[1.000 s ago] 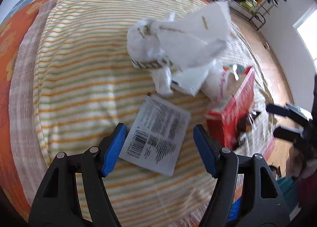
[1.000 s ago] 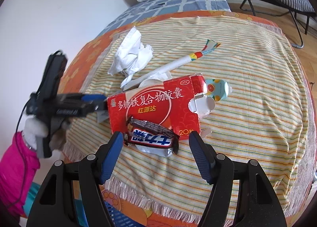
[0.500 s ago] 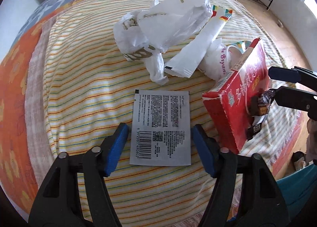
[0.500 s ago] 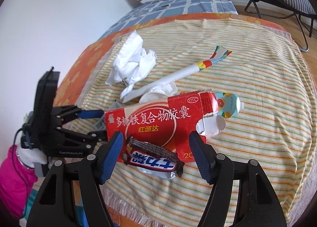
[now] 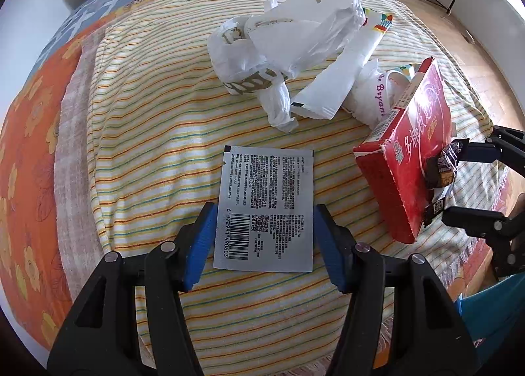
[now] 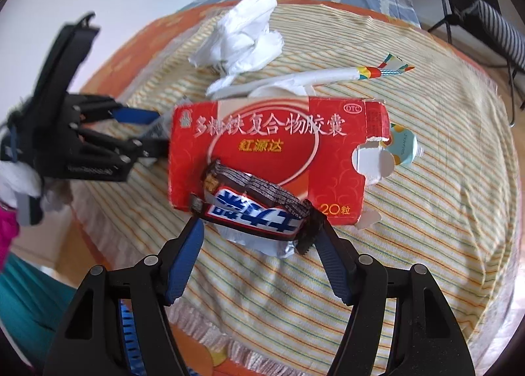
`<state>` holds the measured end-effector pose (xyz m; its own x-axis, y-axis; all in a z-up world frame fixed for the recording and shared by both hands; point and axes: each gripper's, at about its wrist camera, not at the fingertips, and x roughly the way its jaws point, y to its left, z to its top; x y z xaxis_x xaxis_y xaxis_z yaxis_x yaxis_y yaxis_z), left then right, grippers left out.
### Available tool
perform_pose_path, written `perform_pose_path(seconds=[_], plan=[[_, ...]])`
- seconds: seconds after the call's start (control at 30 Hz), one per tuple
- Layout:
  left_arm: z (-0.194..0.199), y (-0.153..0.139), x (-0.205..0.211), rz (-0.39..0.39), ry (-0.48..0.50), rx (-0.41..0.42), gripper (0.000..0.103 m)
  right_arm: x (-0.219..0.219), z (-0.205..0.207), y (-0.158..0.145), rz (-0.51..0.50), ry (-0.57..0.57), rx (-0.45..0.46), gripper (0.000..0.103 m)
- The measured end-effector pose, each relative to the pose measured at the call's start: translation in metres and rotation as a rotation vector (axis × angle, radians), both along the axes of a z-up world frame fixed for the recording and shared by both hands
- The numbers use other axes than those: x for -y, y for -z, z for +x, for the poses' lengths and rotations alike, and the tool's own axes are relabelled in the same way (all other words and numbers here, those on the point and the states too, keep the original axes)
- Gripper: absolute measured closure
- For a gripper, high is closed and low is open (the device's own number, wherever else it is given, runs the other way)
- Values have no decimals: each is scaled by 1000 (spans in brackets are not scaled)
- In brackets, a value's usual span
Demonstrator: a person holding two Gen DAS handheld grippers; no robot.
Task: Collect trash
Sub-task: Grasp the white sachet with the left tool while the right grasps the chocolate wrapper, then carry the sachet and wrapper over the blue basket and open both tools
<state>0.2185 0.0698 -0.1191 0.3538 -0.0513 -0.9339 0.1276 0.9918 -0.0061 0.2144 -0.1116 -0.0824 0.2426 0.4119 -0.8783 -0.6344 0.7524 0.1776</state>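
Note:
A flat silver sachet [image 5: 265,198] with a barcode lies on the striped cloth [image 5: 147,146]. My left gripper [image 5: 265,244] points down over its near end. The jaws are closing and the blue pads stand just off the sachet's two side edges, which still lie flat. A dark candy-bar wrapper [image 6: 252,208] rests against a torn red medicine box [image 6: 272,139]. My right gripper [image 6: 260,225] straddles the wrapper, open, with the wrapper's crimped ends reaching both pads. From the left wrist, that gripper [image 5: 472,184] sits at the right, around the wrapper [image 5: 441,169].
A crumpled white plastic bag [image 5: 295,37], a long white wrapper with a coloured end [image 5: 341,80] and a small teal tube [image 6: 402,144] lie behind the box. The cloth's fringed edge [image 6: 229,326] is close below my right gripper. A black chair [image 6: 485,14] stands at the far right.
My left gripper has turned square to the sachet and its jaws have narrowed around it. My right gripper has sunk toward the wrapper, which now fills the gap between its pads.

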Motion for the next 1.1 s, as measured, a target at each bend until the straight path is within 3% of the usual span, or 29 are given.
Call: perform_pose_path(seconds=[0.03,0.1,0.13,0.27,1.1], plan=[[0,0,0,0,-1,0,42,-1,-1,1,-22,9,14,37],[-1,0,0,0,-4,1,42,0,0,4,-39,32,23,55],[-1,0,0,0,-5,2,42,1,2,6,-43,48,14,70],[-3,-1,-1,-6,-8,3,43,9,10,7,-25,94,3,93],[-37,-38,-27,-38,-82,74,50,28,-29,-53,84,121,158,98]])
